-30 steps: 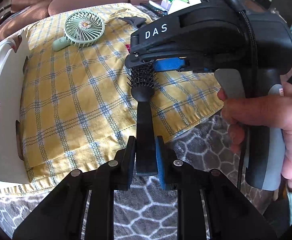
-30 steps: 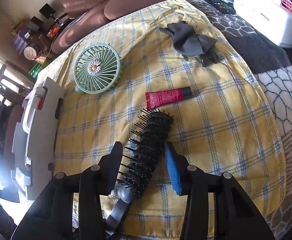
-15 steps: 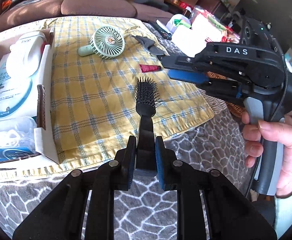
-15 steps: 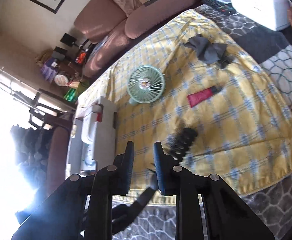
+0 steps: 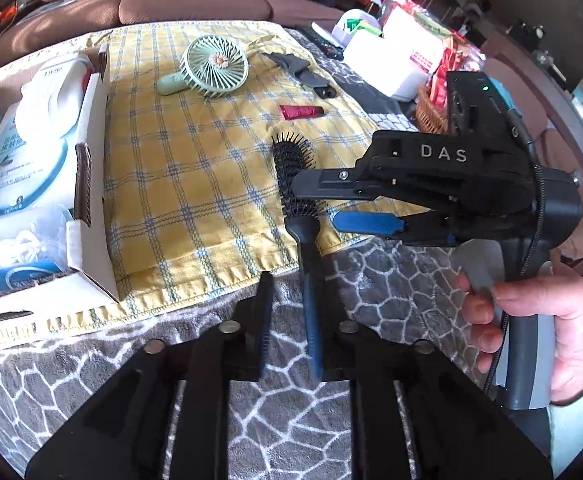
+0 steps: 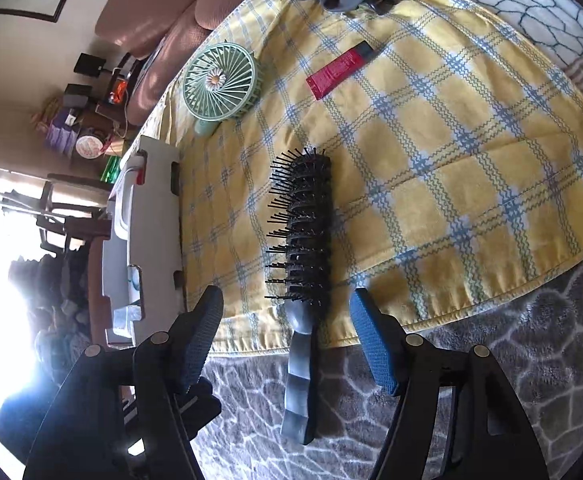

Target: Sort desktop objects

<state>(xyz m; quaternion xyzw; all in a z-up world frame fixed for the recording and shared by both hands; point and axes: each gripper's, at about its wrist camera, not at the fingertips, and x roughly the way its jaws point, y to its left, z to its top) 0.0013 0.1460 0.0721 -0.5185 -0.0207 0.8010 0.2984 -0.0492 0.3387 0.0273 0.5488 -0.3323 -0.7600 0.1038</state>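
Observation:
A black hairbrush (image 5: 295, 188) lies with its bristle head on the yellow plaid cloth (image 5: 195, 184) and its handle over the grey patterned blanket; it also shows in the right wrist view (image 6: 305, 236). My left gripper (image 5: 295, 320) is open, its fingers on either side of the handle end. My right gripper (image 6: 287, 332) is open and straddles the brush's neck; it also shows in the left wrist view (image 5: 319, 204). A green hand fan (image 5: 215, 66), a red tube (image 5: 301, 111) and a dark cloth item (image 5: 303, 72) lie further back.
A white cardboard box (image 5: 91, 240) with wipes packs stands at the cloth's left edge. White boxes and a wicker basket (image 5: 431, 112) sit at the back right. A brown sofa (image 5: 171, 0) stands behind. The grey blanket (image 5: 391, 288) covers the front.
My left gripper has opened and let go of the brush handle. My right gripper was shut half a second ago; now it is open and lowered around the brush.

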